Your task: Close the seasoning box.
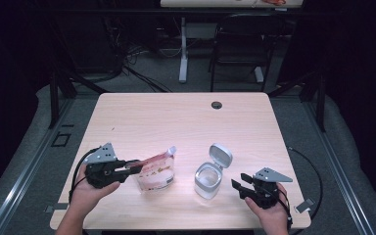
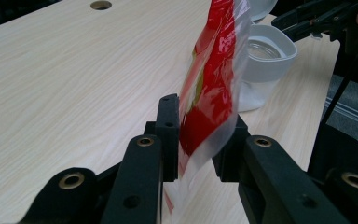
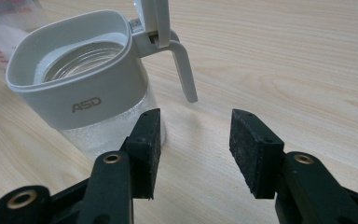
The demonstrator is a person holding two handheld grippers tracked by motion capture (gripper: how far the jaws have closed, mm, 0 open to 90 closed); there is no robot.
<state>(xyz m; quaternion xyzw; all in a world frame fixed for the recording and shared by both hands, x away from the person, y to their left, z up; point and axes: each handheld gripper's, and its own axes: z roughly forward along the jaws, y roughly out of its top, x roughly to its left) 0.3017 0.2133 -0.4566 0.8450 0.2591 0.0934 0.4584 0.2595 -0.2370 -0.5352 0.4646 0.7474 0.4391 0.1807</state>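
Black jaws of the left tongs (image 2: 200, 135) stand on either side of a red and clear plastic pouch (image 2: 213, 79), which rises upright between them near its edge; the left pad lies against the film while the right one looks just shy of it, so the hold seems loose rather than a firm pinch. To do this step well, I judge the left tongs should close squarely on the pouch's side seam, high enough that the bag does not fold over, then tip its torn corner toward the open jar (image 1: 208, 178) without dragging the bottom across the desk (image 1: 186, 122). The right tongs (image 3: 193, 149) are spread with nothing between them, just beside the jar's glass body, and would do well to steady that jar before anything is poured, since its flipped-up lid (image 1: 220, 155) makes it top-heavy. From the high view the layout is plain: the pouch (image 1: 156, 171) stands on the near part of the desk, the jar just to its right, the left tongs (image 1: 133, 166) reaching in from the pouch's left side and the right tongs (image 1: 240, 183) near the jar's right. What that view cannot settle is the contact at the pouch, which the left gripper view gives close up. The right gripper view adds the jar's grey collar with its lettering, the hinge and its lever, and the clear glass below.
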